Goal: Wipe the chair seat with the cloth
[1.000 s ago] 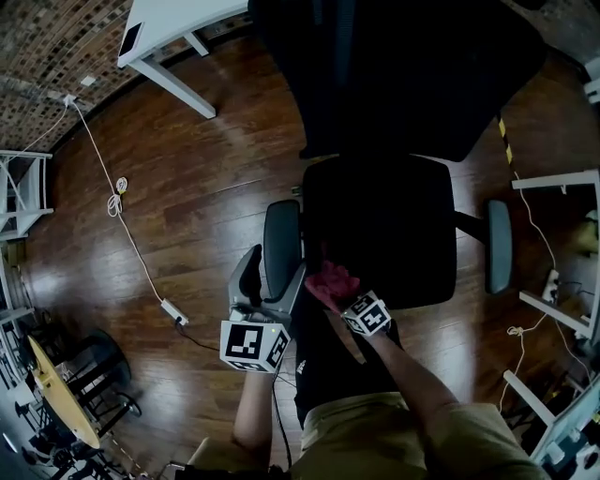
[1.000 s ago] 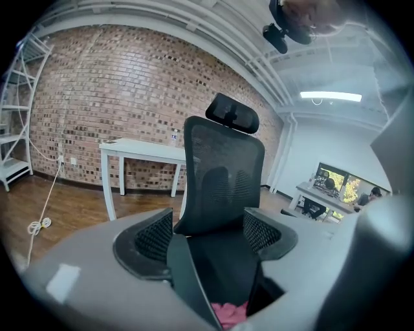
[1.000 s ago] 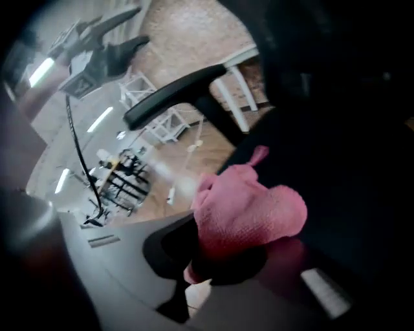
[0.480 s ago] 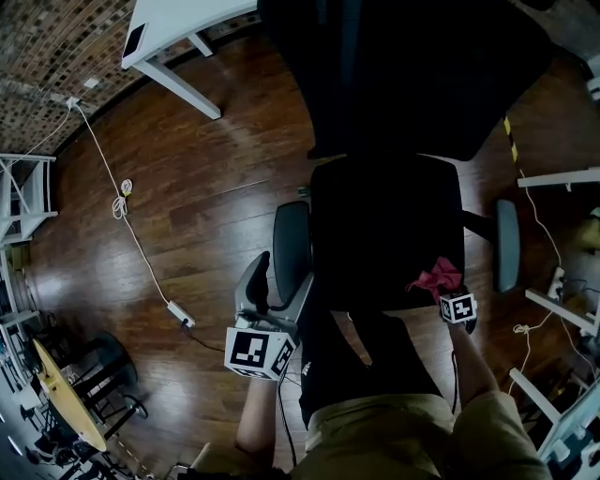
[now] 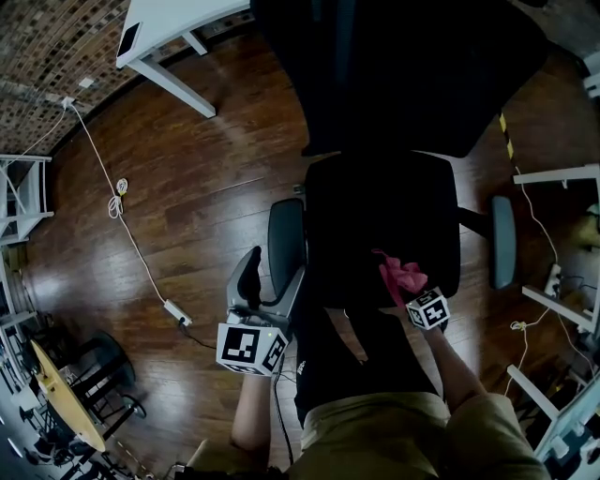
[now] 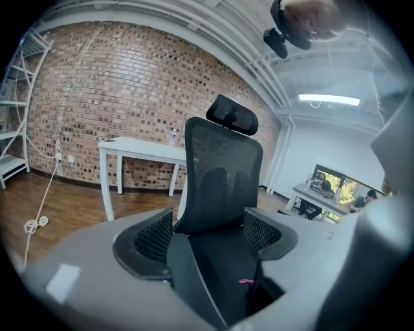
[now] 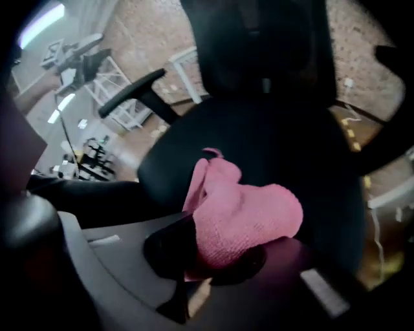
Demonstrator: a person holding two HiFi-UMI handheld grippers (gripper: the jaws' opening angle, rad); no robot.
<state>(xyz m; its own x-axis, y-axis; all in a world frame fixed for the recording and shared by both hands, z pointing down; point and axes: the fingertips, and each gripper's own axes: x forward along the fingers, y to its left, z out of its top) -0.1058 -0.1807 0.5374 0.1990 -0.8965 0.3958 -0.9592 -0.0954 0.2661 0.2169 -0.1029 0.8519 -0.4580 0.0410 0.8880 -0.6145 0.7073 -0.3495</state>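
Observation:
The black office chair's seat (image 5: pixel 384 225) fills the middle of the head view, under its tall mesh backrest (image 5: pixel 403 66). My right gripper (image 5: pixel 414 292) is shut on a pink cloth (image 5: pixel 401 276) that rests on the seat's front right part. In the right gripper view the cloth (image 7: pixel 242 213) bunches out of the jaws over the dark seat (image 7: pixel 272 142). My left gripper (image 5: pixel 272 281) is open at the chair's left armrest (image 5: pixel 284 246), with the pad's end between the jaws. A speck of the cloth (image 6: pixel 246 282) shows past the armrest (image 6: pixel 194 278) in the left gripper view.
The right armrest (image 5: pixel 502 242) sticks out beyond the cloth. A white desk (image 5: pixel 173 23) stands at the back left. A cable and power strip (image 5: pixel 173 311) lie on the wooden floor to the left. White frames (image 5: pixel 562 178) and cables crowd the right edge.
The right gripper swept the cloth from the seat's front left to its front right edge, then back a little toward the middle. The left gripper stayed at the armrest.

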